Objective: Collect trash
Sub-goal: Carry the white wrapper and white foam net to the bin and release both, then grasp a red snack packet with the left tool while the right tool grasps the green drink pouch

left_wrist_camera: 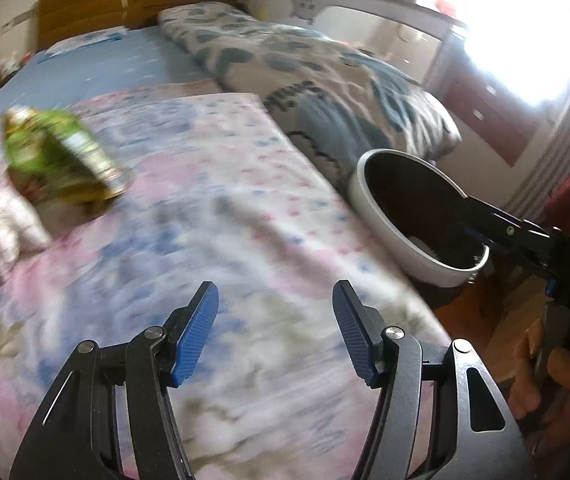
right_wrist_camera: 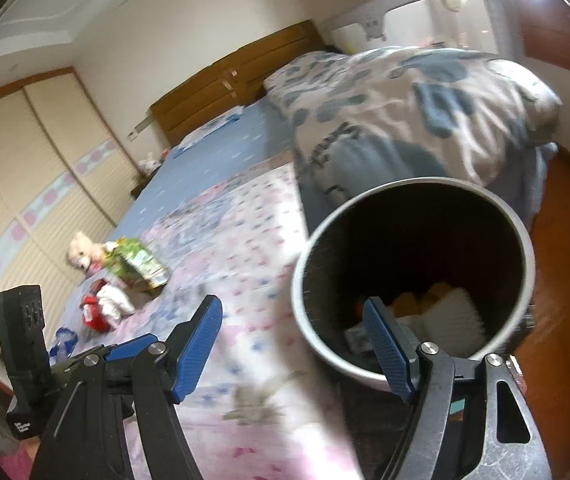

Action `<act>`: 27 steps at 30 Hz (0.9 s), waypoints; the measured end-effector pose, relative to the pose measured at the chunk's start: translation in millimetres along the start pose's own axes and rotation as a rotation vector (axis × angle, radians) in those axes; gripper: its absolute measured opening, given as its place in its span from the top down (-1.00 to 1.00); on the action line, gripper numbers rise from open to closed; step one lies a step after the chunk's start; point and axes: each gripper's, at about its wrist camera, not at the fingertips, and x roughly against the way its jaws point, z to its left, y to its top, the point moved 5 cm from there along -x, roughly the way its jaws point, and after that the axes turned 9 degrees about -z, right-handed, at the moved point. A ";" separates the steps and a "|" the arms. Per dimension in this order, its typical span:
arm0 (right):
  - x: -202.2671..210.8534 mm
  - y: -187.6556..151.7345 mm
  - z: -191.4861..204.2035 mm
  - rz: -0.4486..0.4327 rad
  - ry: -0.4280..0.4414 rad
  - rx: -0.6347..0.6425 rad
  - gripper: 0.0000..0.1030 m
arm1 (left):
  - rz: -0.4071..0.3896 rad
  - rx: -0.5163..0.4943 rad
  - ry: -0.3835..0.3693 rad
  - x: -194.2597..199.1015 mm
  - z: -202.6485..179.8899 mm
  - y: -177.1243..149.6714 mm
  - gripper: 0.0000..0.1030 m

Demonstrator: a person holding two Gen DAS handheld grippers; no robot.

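Bed [left_wrist_camera: 225, 208]: carries everything; floral pink-and-blue sheet at the near end, plain blue sheet toward the wooden headboard [left_wrist_camera: 137, 4].

Folded quilt [left_wrist_camera: 317, 68]: grey-blue pattern, lying along the bed's right edge, reaching to the headboard end.

Bin [right_wrist_camera: 413, 280]: round, white outside, dark inside, standing on the floor against the bed's right edge, just beside the quilt's near end. Several pieces already lie at its bottom, pale and yellowish; too blurred to name. Judged: collection is partly done.

Green packet [left_wrist_camera: 57, 152]: crumpled wrapper near the bed's left edge, still to be collected.

White wad [left_wrist_camera: 9, 224]: crumpled, touching the packet's near side. Still to be collected.

Red wrapper [right_wrist_camera: 95, 312]: beside the white wad, toward the left edge. Still to be collected.

Soft toy [right_wrist_camera: 81, 256]: pale bear beyond the packet; probably not trash.

Left gripper [left_wrist_camera: 277, 336]: jaws wide, nothing between them, over the floral sheet, aimed between packet and bin.

Right gripper [right_wrist_camera: 293, 352]: jaws wide, empty, one finger across the bin's mouth.

Judged remaining: three pieces at the left edge.
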 end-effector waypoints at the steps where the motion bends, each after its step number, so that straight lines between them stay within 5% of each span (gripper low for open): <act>1: -3.2 -1.9 5.9 0.007 0.012 0.006 -0.44 | -0.001 0.021 0.008 3.6 9.0 -2.0 -0.17; 27: -93.3 -45.9 154.6 0.139 0.244 0.185 -0.44 | -0.062 0.257 0.264 69.8 173.6 -30.3 -0.17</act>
